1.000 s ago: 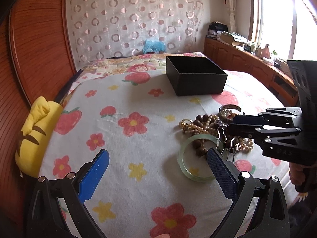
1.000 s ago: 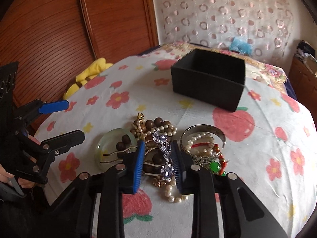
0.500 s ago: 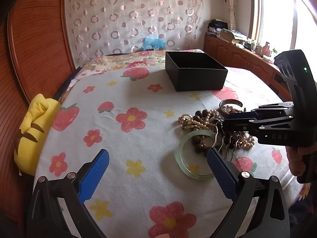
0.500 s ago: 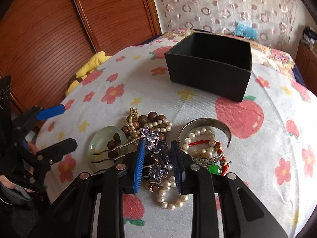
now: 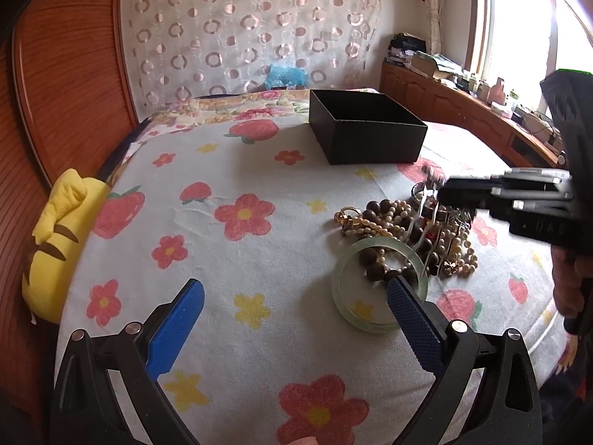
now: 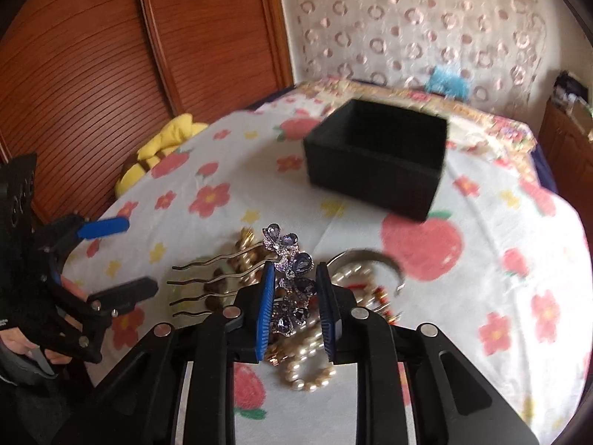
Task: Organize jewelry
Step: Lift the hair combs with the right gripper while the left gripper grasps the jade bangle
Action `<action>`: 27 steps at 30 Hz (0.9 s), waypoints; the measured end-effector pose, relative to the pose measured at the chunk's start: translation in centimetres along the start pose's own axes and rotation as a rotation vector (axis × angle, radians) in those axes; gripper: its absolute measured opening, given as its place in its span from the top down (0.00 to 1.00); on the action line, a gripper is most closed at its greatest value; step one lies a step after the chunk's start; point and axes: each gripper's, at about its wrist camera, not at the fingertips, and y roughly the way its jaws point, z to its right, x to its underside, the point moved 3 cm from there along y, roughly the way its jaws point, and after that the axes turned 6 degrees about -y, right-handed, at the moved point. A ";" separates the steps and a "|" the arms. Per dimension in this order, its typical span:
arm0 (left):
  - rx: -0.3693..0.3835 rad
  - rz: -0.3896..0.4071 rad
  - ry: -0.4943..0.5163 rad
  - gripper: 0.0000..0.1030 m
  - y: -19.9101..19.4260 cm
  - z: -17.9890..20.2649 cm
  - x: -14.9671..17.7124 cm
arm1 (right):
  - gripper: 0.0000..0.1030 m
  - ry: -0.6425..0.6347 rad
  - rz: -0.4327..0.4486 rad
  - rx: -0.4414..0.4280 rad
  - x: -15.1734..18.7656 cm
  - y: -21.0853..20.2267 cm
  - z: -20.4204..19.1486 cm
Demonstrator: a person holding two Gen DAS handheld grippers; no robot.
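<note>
Left wrist view: the left gripper (image 5: 294, 319) hangs low over the flower-printed bedspread (image 5: 237, 259) with its blue pads spread wide and nothing between them. The pale green jade bangle (image 5: 378, 285) lies just beyond its right pad, resting against the near edge of the heap of pearl and brown-bead jewellery (image 5: 407, 230). The open black square box (image 5: 367, 129) sits farther back, beyond the heap. The right gripper (image 5: 444, 193) reaches in from the right above the heap; what it carries is blurred here. Right wrist view: the right gripper (image 6: 294, 307) is clenched on the purple-crystal flower hair comb (image 6: 289, 278), the pads pinching its jewelled spine. The comb's long axis runs near to far between the pads, and its wavy metal prongs (image 6: 218, 282) stick out to the left, clear of the heap below. The box (image 6: 374, 163) lies ahead and slightly right of the held comb, well apart, its open mouth facing up. Judgement: the right hand is the one committed to this transfer; the move requires carrying forward and right until the comb is over the box mouth. The protruding prongs could catch the near wall.
</note>
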 end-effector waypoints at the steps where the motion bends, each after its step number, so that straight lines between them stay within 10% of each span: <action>1: 0.006 -0.004 0.001 0.07 0.1 0.1 0.0 | 0.76 0.002 0.008 0.012 -0.1 -0.3 0.3; 19: 0.158 -0.106 0.082 0.08 2.7 3.6 -0.2 | 0.76 0.047 0.036 0.099 0.6 -2.2 3.5; 27: 0.180 -0.138 0.117 0.27 3.5 4.4 0.3 | 0.76 0.065 0.039 0.100 1.0 -2.4 4.3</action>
